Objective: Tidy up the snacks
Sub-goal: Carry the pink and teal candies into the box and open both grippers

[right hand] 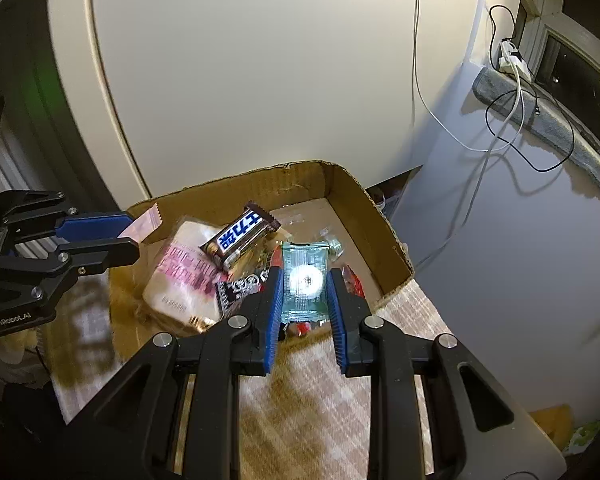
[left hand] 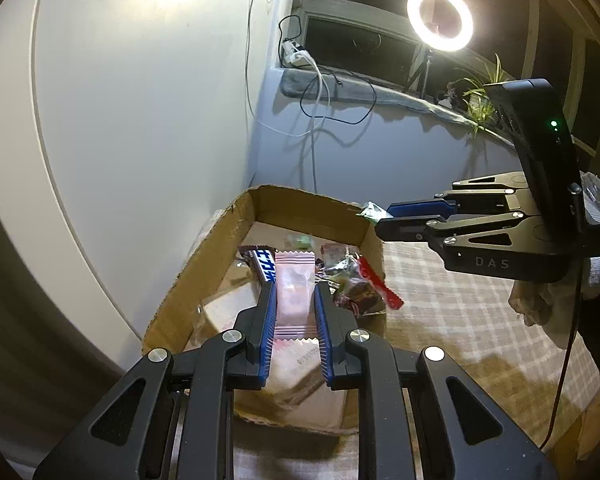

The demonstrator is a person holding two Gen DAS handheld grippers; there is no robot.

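Two handheld tools hovered over an open cardboard box (left hand: pixel 374 240) of snacks on a counter covered with a checked cloth (left hand: pixel 460 320). The left tool (left hand: pixel 296 300) was clamped on a pale pink sachet (left hand: pixel 294 292), its blue pads pressed against both long edges, above the box's near side. The right tool (right hand: pixel 303 284) gripped a clear teal-tinted packet (right hand: pixel 304 280) the same way, at the box's near edge. Inside the box lay a brown chocolate bar (right hand: pixel 240 240) with blue lettering, resting on a pink-and-white pack (right hand: pixel 180 276), beside other wrapped sweets. A lit ring light (left hand: pixel 440 18) stood by the dark window.
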